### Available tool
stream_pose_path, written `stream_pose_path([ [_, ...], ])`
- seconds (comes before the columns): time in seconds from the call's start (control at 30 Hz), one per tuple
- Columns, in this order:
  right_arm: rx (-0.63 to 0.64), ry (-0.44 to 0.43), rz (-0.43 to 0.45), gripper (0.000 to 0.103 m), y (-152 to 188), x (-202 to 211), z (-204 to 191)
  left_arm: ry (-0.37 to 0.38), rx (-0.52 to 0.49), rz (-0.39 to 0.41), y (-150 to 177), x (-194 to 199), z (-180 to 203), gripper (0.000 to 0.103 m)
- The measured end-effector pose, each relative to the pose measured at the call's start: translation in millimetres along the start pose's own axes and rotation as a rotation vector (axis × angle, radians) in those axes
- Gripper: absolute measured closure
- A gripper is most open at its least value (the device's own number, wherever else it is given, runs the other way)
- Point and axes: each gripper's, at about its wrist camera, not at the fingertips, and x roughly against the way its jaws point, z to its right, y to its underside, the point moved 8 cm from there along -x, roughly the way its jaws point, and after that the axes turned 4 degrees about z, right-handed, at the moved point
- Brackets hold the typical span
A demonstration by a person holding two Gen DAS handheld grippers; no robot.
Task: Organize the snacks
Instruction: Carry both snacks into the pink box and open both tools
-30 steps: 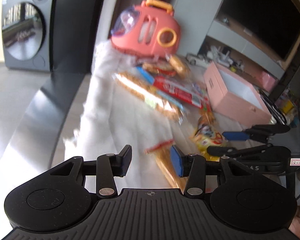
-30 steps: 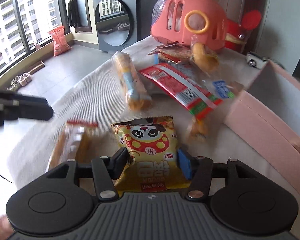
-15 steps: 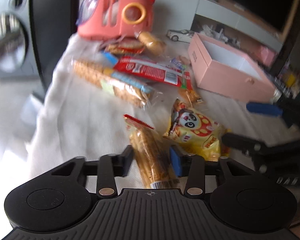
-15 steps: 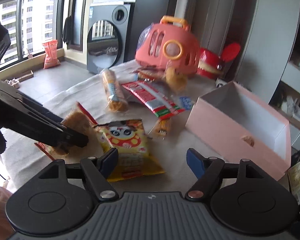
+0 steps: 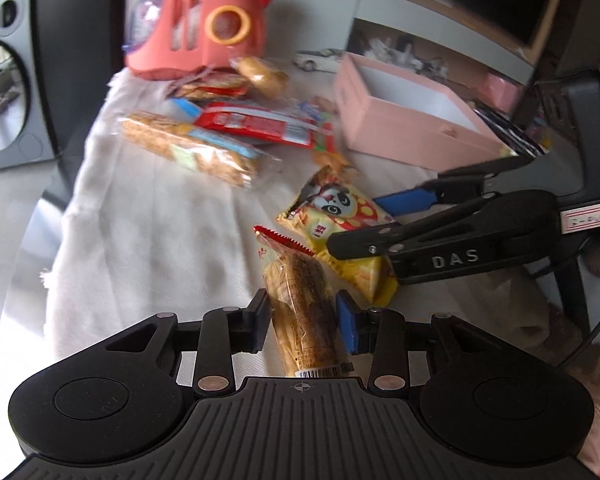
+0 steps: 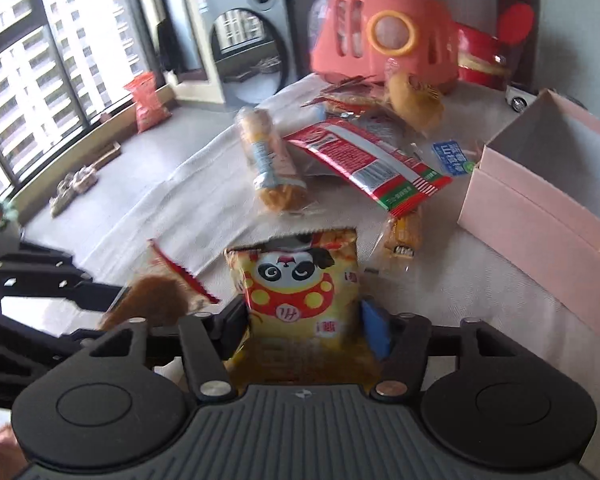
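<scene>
On the cloth-covered worktop [image 5: 148, 216], a brown roll pack [image 5: 304, 308] lies between the fingers of the left gripper [image 5: 303, 322], which have just been closing and sit at its sides. Just beside it, the yellow panda bag [image 6: 300, 296] is between the right gripper [image 6: 304, 326] fingers, likewise just closing on it. More snacks [image 5: 256, 124] and a pink box [image 5: 404, 120] lie beyond.

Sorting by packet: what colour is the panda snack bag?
Yellow, with a red-and-yellow spotted panda bag; clearest in the right wrist view.
</scene>
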Motion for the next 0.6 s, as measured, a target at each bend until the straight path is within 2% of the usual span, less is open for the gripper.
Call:
stream_pose_path([
  [0.2, 0.091, 0.077, 0.027, 0.044, 27, 54, 9, 0.095, -0.044, 0.009, -5, 2, 33, 0.063],
  [0.3, 0.084, 0.147, 0.057, 0.044, 34, 86, 28, 0.148, -0.034, 0.038, -28, -1, 45, 0.064],
  [0.4, 0.045, 0.229, 0.161, 0.044, 15, 131, 55, 0.215, -0.031, 0.115, -79, 4, 60, 0.065],
  [0.5, 0.007, 0.338, 0.306, 0.044, -30, 178, 90, 0.283, -0.026, 0.22, -152, 3, 76, 0.065],
  [0.6, -0.059, 0.418, 0.368, 0.044, -78, 193, 134, 0.332, -0.029, 0.221, -211, -33, 94, 0.065],
])
